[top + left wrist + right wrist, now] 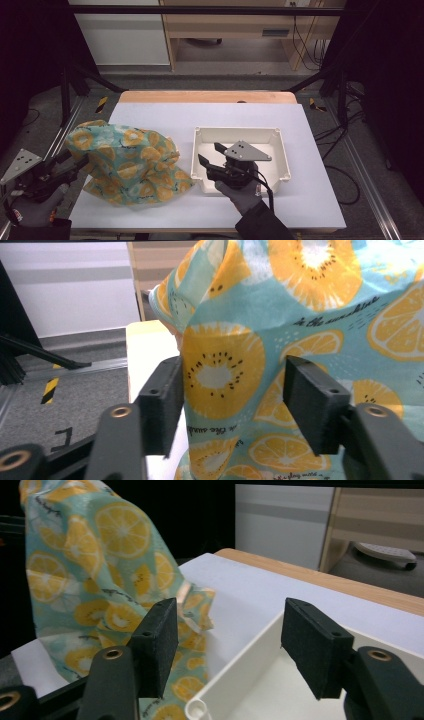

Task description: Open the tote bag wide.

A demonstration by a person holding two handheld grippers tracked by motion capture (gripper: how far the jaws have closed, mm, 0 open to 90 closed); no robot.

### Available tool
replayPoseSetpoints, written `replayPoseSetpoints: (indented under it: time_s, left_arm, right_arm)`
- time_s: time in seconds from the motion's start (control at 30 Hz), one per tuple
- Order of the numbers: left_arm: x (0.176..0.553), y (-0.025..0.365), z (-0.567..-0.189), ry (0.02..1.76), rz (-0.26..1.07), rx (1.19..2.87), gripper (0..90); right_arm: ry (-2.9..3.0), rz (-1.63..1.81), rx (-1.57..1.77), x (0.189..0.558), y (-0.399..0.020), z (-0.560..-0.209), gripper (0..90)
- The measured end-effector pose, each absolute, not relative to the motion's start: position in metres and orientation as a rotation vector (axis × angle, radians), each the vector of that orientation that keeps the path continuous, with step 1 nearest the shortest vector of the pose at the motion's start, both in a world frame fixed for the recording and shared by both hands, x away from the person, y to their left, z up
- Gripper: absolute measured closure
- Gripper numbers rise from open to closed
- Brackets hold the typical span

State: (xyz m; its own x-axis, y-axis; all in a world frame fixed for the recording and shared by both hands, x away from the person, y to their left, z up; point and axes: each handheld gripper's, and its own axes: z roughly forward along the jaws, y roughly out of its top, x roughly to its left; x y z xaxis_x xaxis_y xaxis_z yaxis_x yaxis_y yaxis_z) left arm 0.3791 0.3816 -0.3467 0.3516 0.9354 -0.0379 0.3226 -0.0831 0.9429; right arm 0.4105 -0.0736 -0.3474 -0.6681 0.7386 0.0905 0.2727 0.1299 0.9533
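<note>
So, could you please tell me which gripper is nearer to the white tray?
The right. The right gripper hangs over the white tray at its left wall, jaws open. The left gripper is off at the table's left edge, against the fruit-print cloth.

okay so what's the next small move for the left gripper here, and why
Probably close the left gripper on the fruit-print cloth: a fold of it already sits between the open jaws, unpinched, so a little more closing should secure it for lifting.

White table top (pixel 310 130), wooden table edge (pixel 207 96), grey floor (pixel 215 67)
</note>
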Motion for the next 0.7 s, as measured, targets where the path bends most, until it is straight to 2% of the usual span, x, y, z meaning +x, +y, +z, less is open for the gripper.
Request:
replayPoseSetpoints:
  time_s: [0.27, 0.7]
  left_arm:
    - [0.38, 0.383, -0.354, 1.167, 0.758, 1.629, 61.7]
    - [0.378, 0.382, -0.359, 1.189, 0.758, 1.632, 84.6]
  right_arm:
    - [2.063, 1.608, 0.92, 0.413, -0.043, -0.344, 45.5]
    - [2.121, 1.646, 0.863, 0.418, -0.002, -0.341, 54.4]
